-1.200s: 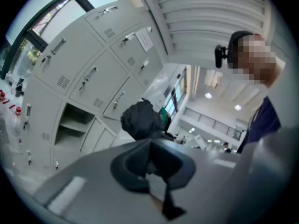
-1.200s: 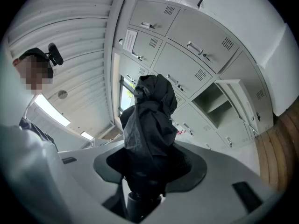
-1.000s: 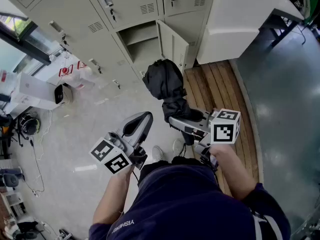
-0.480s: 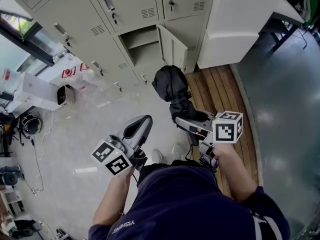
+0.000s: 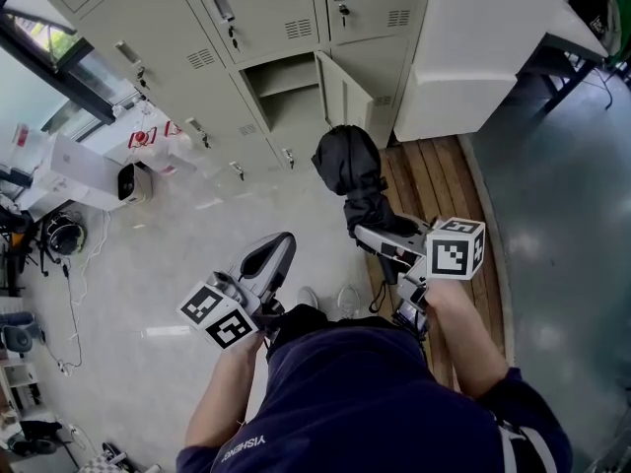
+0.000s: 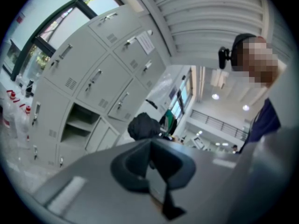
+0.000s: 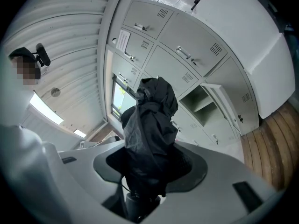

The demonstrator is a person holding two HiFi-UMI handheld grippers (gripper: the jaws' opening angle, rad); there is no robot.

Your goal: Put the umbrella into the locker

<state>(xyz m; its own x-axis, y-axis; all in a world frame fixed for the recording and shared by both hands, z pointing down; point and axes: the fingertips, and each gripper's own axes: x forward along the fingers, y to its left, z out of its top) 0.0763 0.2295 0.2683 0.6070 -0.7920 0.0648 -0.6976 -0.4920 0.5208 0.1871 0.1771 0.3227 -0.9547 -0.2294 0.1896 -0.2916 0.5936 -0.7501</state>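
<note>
Umbrella (image 5: 347, 170), black and folded into a loose bundle, sits clamped in the right gripper out in front of the lockers, not yet inside any of them.

At the far left of the head view a white box (image 5: 84, 166) stands on the pale floor (image 5: 177, 254) beside a window. Next comes the left gripper (image 5: 279, 244), held over that floor with its marker cube nearest the person. Its own view shows the jaws pressed together with nothing between them (the dark pads meet in a single seam) (image 6: 152, 164).

Above it runs the bank of grey lockers (image 5: 148, 28), most doors closed. One open compartment (image 5: 286, 92) shows a shelf inside, and its door (image 5: 345, 92) is swung out to the right.

The umbrella is just right of and below that door, apart from it, over the edge where the pale floor meets the wooden planks (image 5: 434, 175). The right gripper (image 5: 367, 227) closes on the umbrella's lower end. In the right gripper view the fabric (image 7: 150, 125) rises straight out from between the jaws, with the open compartment (image 7: 203, 101) well off to its right.

Further right stand a white cabinet (image 5: 473, 47) and a dark glossy floor (image 5: 562, 225).
</note>
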